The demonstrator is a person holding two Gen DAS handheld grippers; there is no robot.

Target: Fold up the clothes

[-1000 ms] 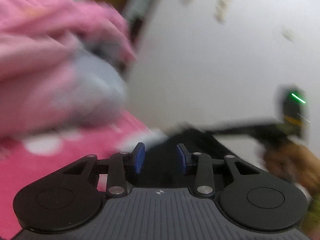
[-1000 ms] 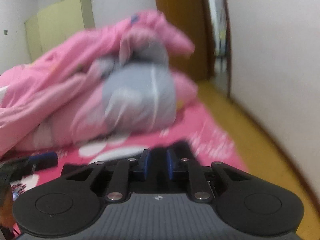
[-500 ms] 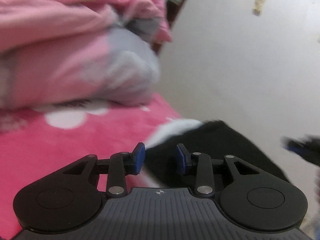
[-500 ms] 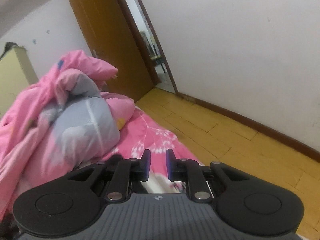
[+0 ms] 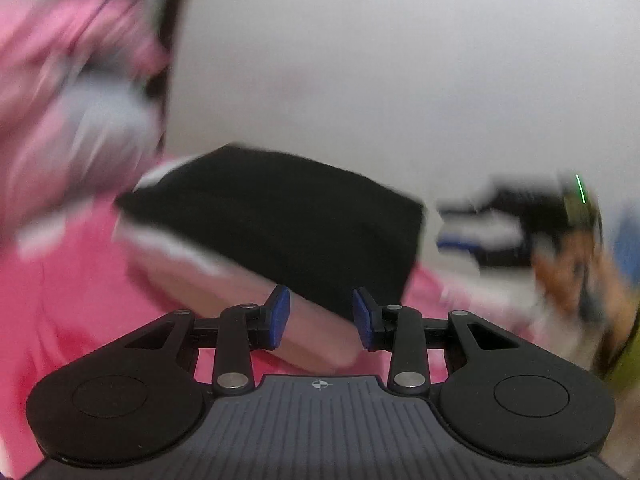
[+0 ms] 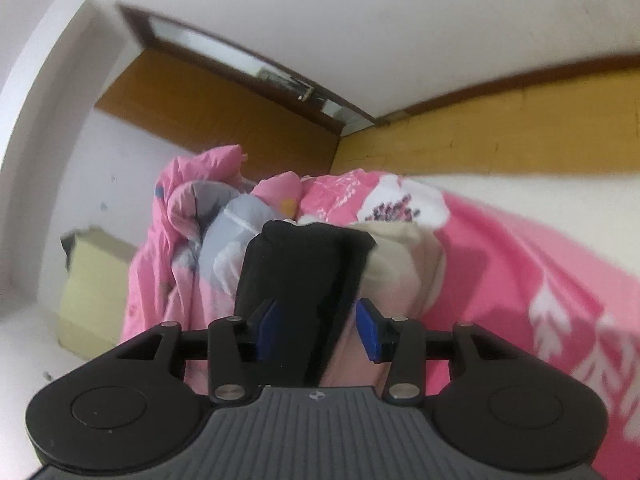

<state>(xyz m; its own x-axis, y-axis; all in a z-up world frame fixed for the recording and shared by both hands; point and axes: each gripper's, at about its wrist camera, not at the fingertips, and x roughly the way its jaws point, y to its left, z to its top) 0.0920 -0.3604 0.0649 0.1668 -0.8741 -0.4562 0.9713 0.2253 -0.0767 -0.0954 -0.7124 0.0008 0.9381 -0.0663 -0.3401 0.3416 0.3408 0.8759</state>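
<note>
Black garment lies folded on the pale stack on the pink bed; left gripper parted, empty; right gripper just opening, straddling it; further clothes unclear.

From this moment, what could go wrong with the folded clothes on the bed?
1. The right tongs have just been opening around the black garment; released askew, its fold may loosen.
2. The black garment lies on a pale folded garment; a nudge could shift the stack.
3. The left tongs hover open close by and might snag an edge.
</note>
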